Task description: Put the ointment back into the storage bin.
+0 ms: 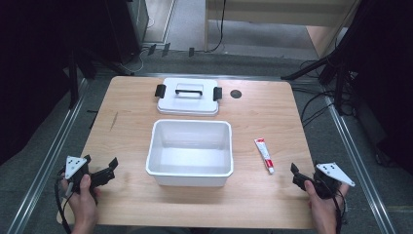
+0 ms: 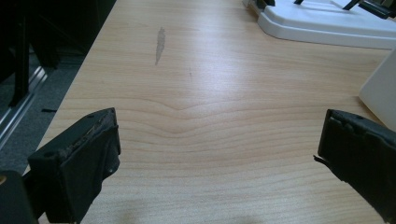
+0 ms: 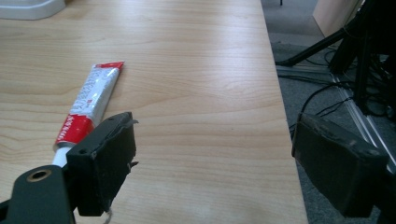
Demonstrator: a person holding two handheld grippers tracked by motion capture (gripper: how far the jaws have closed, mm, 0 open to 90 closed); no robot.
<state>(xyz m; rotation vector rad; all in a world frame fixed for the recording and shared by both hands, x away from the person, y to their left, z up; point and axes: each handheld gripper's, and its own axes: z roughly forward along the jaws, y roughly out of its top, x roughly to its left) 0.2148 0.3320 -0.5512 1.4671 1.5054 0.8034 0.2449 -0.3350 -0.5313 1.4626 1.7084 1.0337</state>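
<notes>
Now at rest: both grippers open at the near corners of the table

High view. The wooden table (image 1: pixel 272 117) carries a white open bin (image 1: pixel 190 152) at its centre, and the bin's white lid (image 1: pixel 188 97) with black handle and clips lies just beyond it, toward the far edge. A red-and-white tube (image 1: pixel 263 155) lies flat to the right of the bin, cap end pointing near. The left gripper (image 1: pixel 108 168) sits at the near left corner in the person's left hand (image 1: pixel 84 201), jaws spread and holding nothing. The right gripper (image 1: pixel 295 171) sits at the near right corner in the right hand (image 1: pixel 321 207), near the tube's cap end but apart from it.

Left gripper view. The left gripper (image 2: pixel 217 140) has its jaws wide apart over bare wood. The lid (image 2: pixel 327 21) lies far right; a wall of the bin (image 2: pixel 380 91) shows at the right edge.

Right gripper view. The right gripper (image 3: pixel 215 144) is wide open and empty. The tube (image 3: pixel 91 100) lies on the table just beside the left-hand jaw, its cap end hidden behind that jaw.
</notes>
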